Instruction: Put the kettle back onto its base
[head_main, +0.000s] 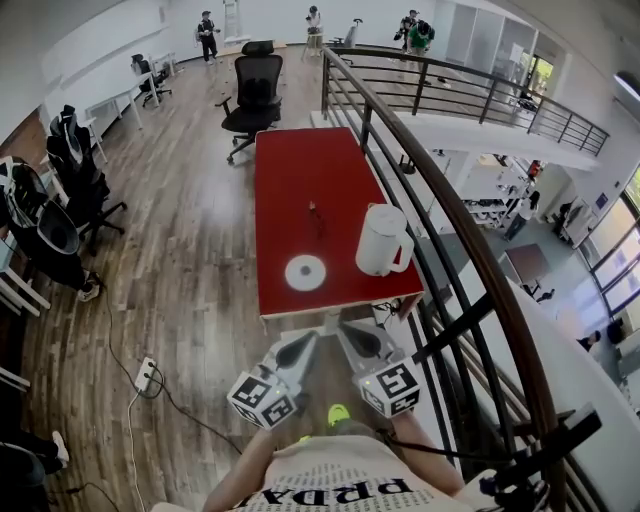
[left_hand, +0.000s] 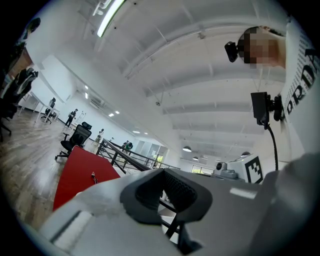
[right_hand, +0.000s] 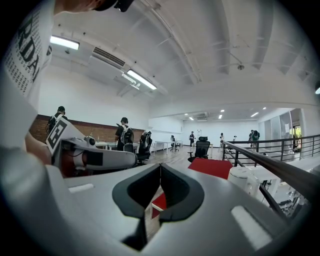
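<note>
The white kettle (head_main: 384, 240) stands upright with its lid down, so its contents cannot be seen. It sits on the red table (head_main: 300, 170) near the right edge, just beside the round white base (head_main: 305, 272) but off it. The left gripper (head_main: 303, 343) and right gripper (head_main: 352, 332) hover before the table's near end, each with jaws pressed together on nothing. A dark railing (head_main: 440, 215) runs along the table's right side, and an office chair (head_main: 255, 95) stands on the wooden floor (head_main: 180, 260) beyond it.

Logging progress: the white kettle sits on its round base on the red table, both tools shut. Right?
No. The head view shows the kettle standing on the red table beside its round base, not on it. The left tool and right tool are shut.
</note>
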